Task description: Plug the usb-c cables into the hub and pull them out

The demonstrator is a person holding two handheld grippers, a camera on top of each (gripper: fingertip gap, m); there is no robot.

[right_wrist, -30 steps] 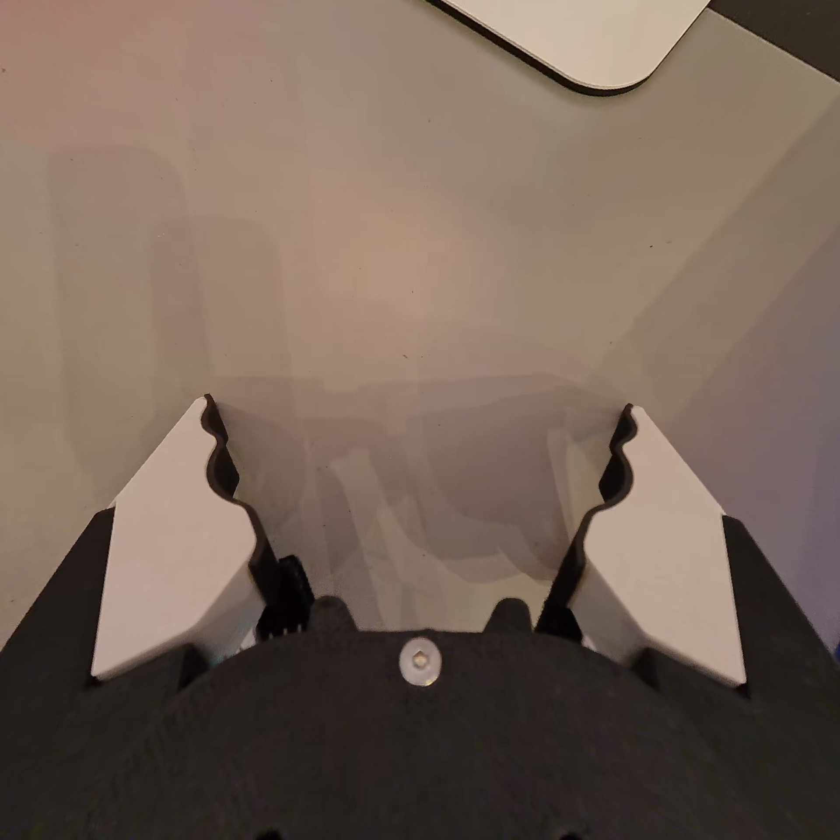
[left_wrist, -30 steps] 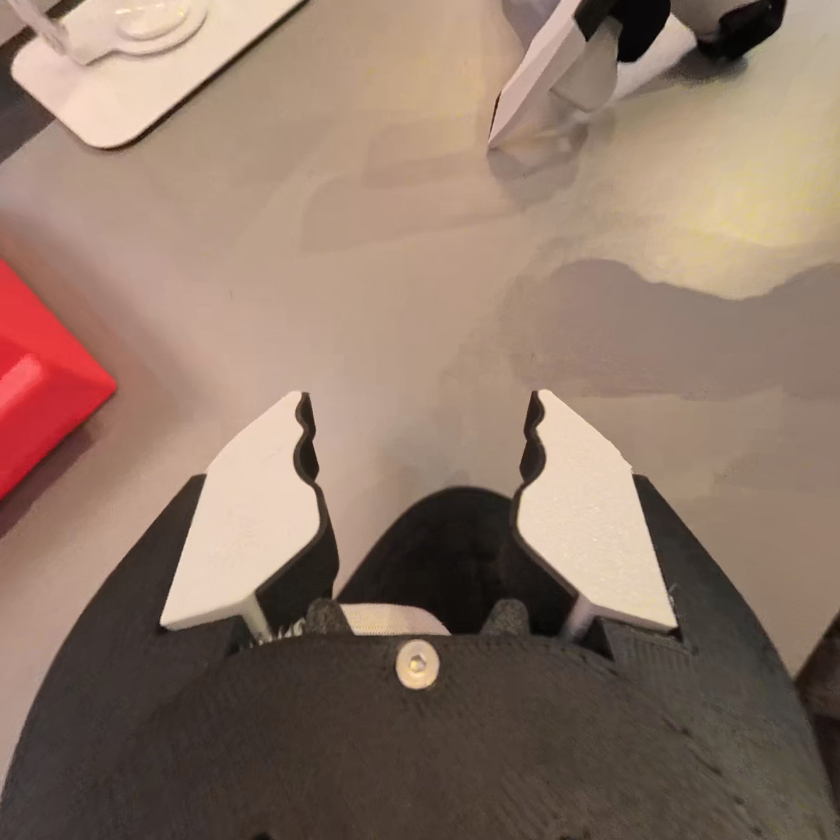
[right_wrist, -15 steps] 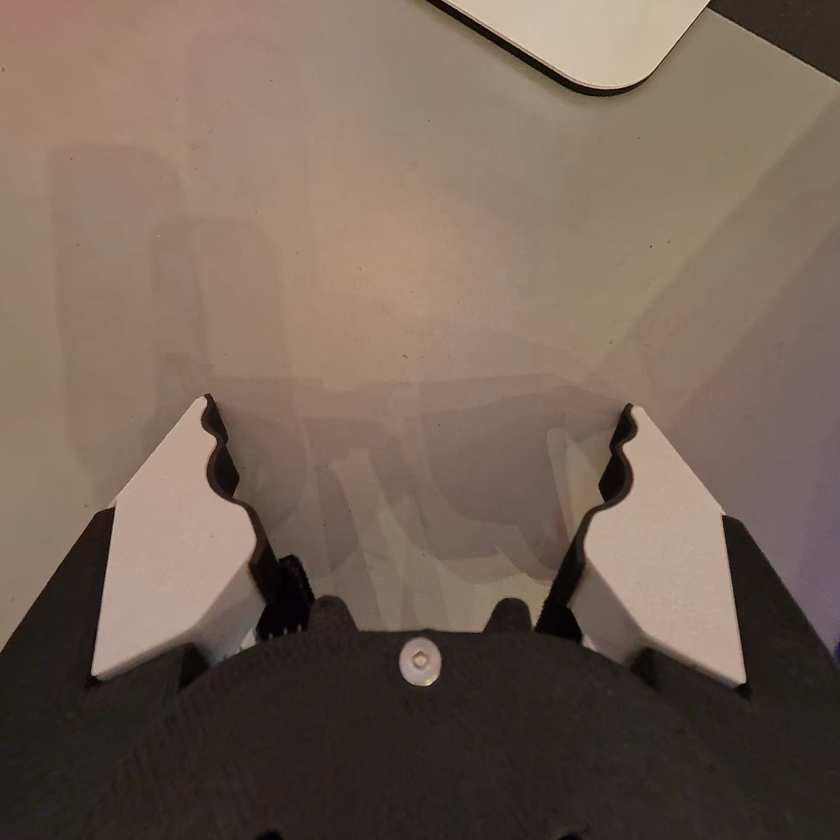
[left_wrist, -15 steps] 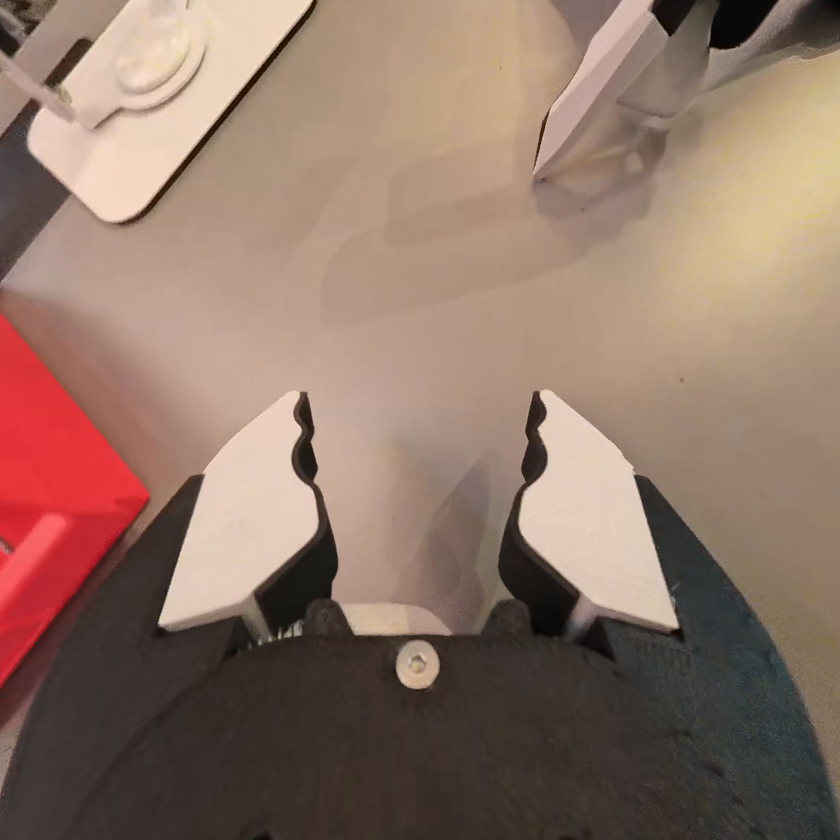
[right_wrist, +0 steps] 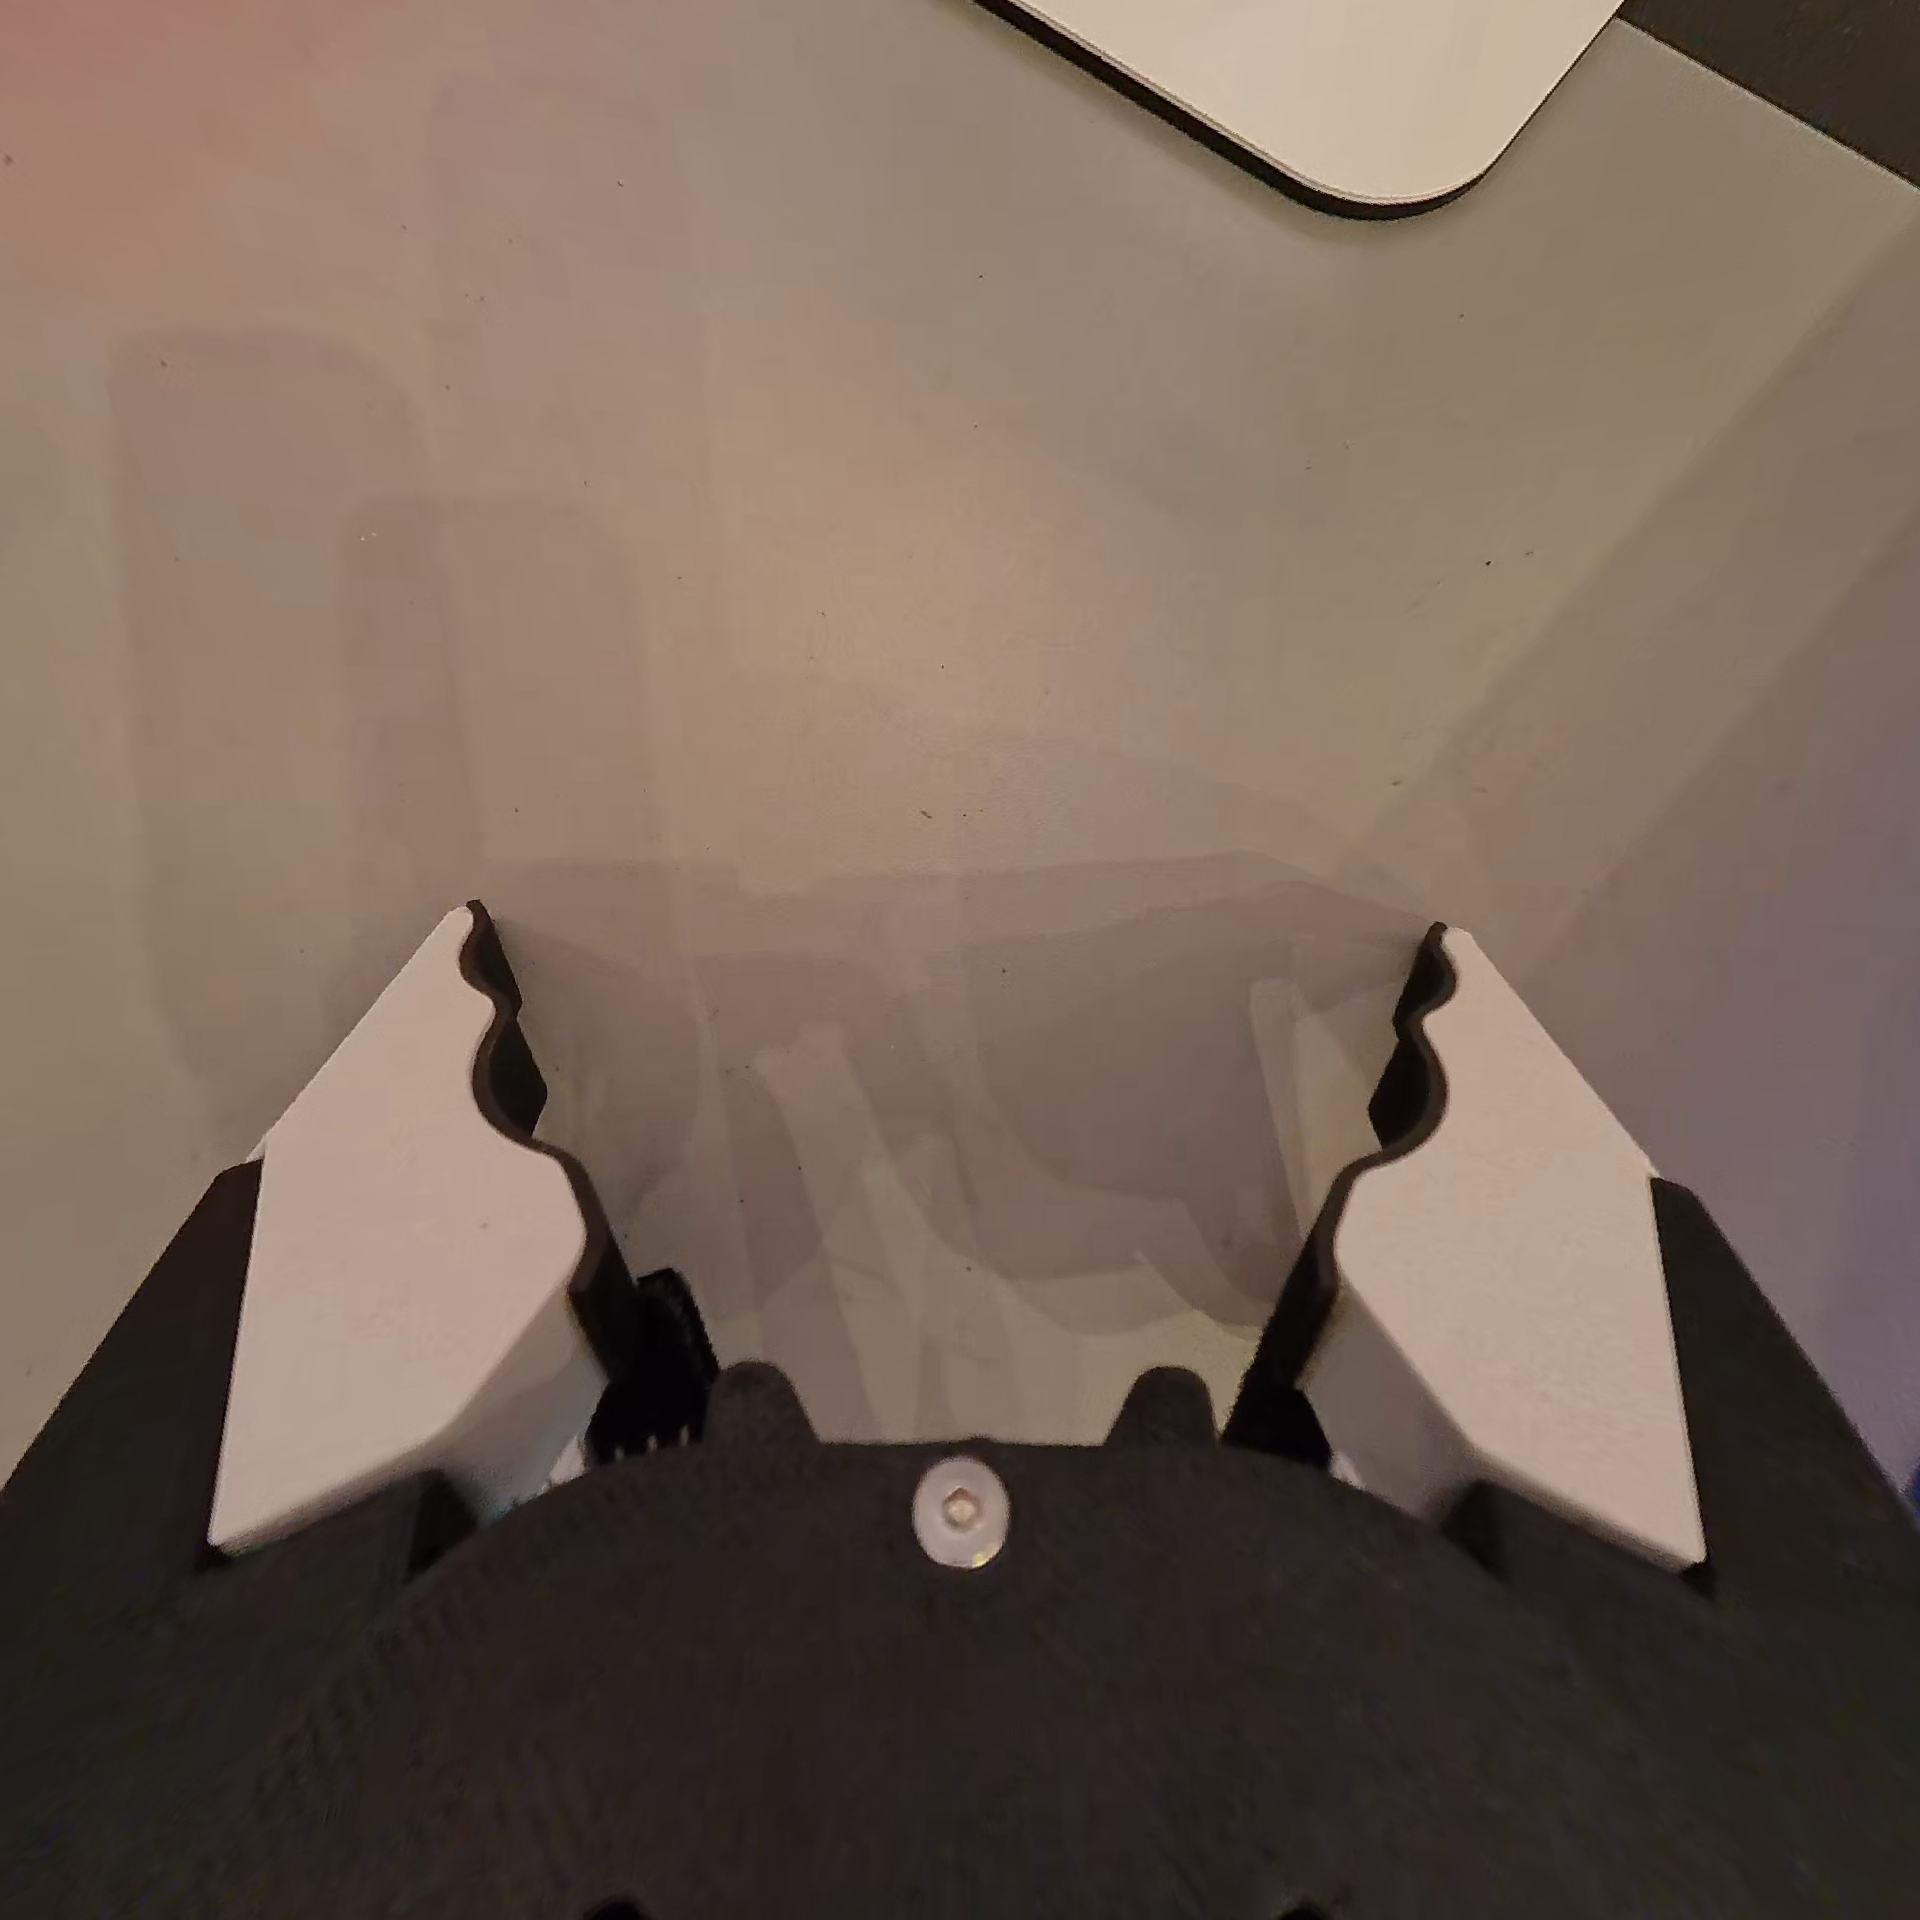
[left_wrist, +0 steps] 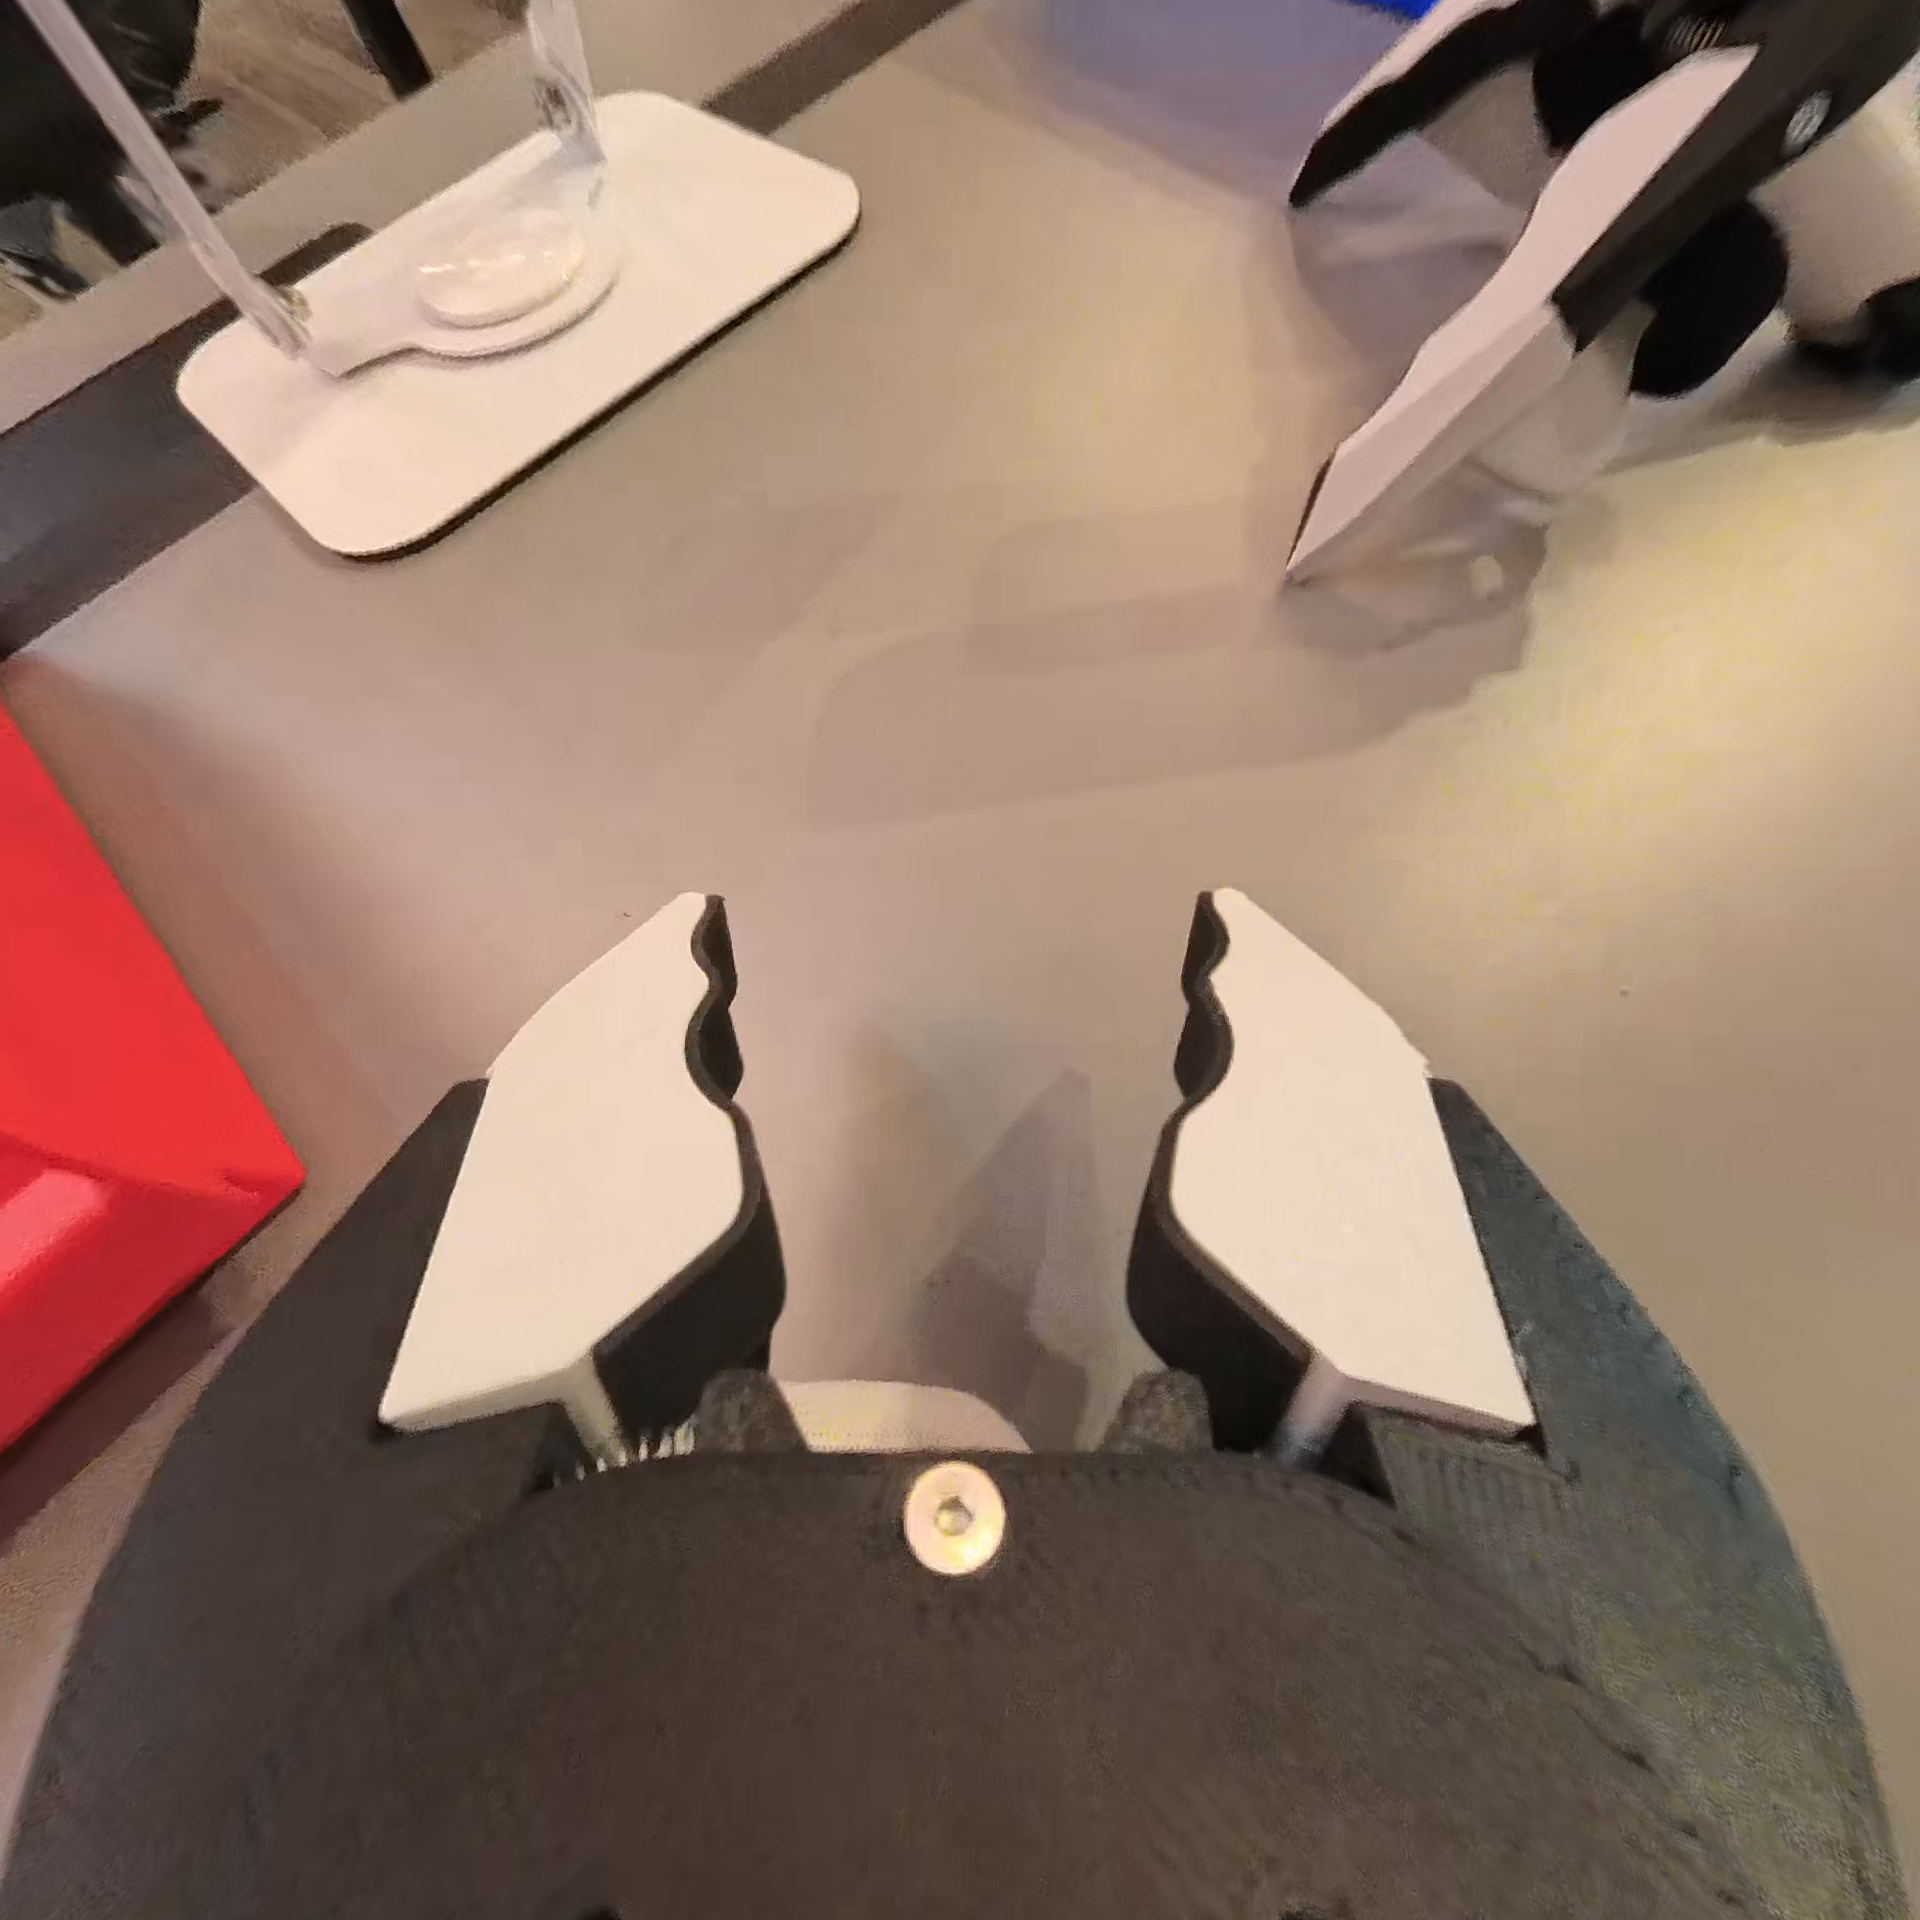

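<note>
Left gripper [left_wrist: 961,914]: two white fingers with black wavy inner pads, set in a black printed body; jaws parted by a clear gap, nothing between them, only bare tabletop. One silver screw head [left_wrist: 954,1519] sits at the centre of the body.

Right gripper [right_wrist: 954,925]: same build, two white fingers, jaws spread wider than the left pair, nothing held. One silver screw head [right_wrist: 961,1509] on its body. In the left wrist view this gripper [left_wrist: 1340,520] shows at upper right, one white fingertip down at or just above the smooth grey table surface [left_wrist: 935,644]; contact cannot be confirmed.

Surroundings, left wrist view: one red box-shaped object [left_wrist: 94,1122] at the left edge, resting on the table, near the left gripper's body. One flat white rectangular base plate with rounded corners [left_wrist: 665,270] at upper left, carrying one clear plastic stand foot [left_wrist: 499,281] with two clear uprights rising out of frame. The same white plate [right_wrist: 1340,83] shows as one corner at the top of the right wrist view.

Task items: no usb-c cable and no hub appears in either view; their location cannot be told
</note>
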